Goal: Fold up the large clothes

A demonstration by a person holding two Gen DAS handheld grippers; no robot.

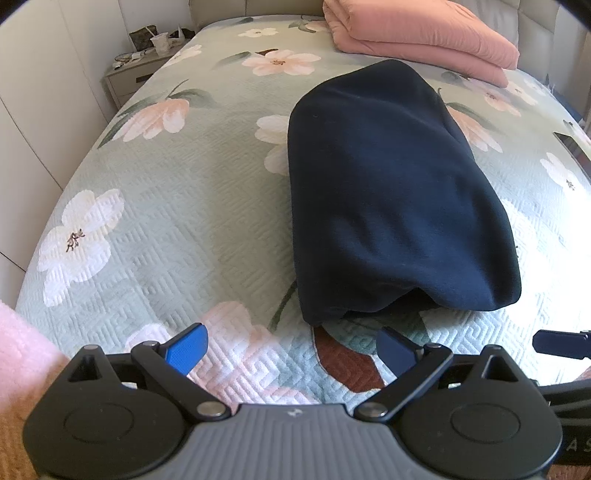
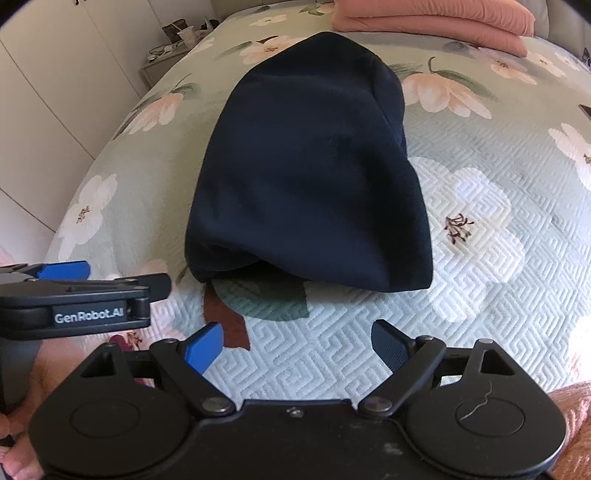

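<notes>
A dark navy garment (image 1: 391,184) lies folded into a long narrow bundle on the floral bedspread (image 1: 184,221). It also shows in the right wrist view (image 2: 314,177). My left gripper (image 1: 291,350) is open and empty, just short of the bundle's near end. My right gripper (image 2: 295,347) is open and empty, also a little short of the near end. The left gripper (image 2: 81,295) shows side-on at the left of the right wrist view. A fingertip of the right gripper (image 1: 561,343) shows at the right edge of the left wrist view.
A folded pink quilt (image 1: 424,33) lies at the head of the bed. A bedside table (image 1: 136,70) with a cup and clutter stands at the far left. White wardrobe doors (image 1: 37,110) run along the left side.
</notes>
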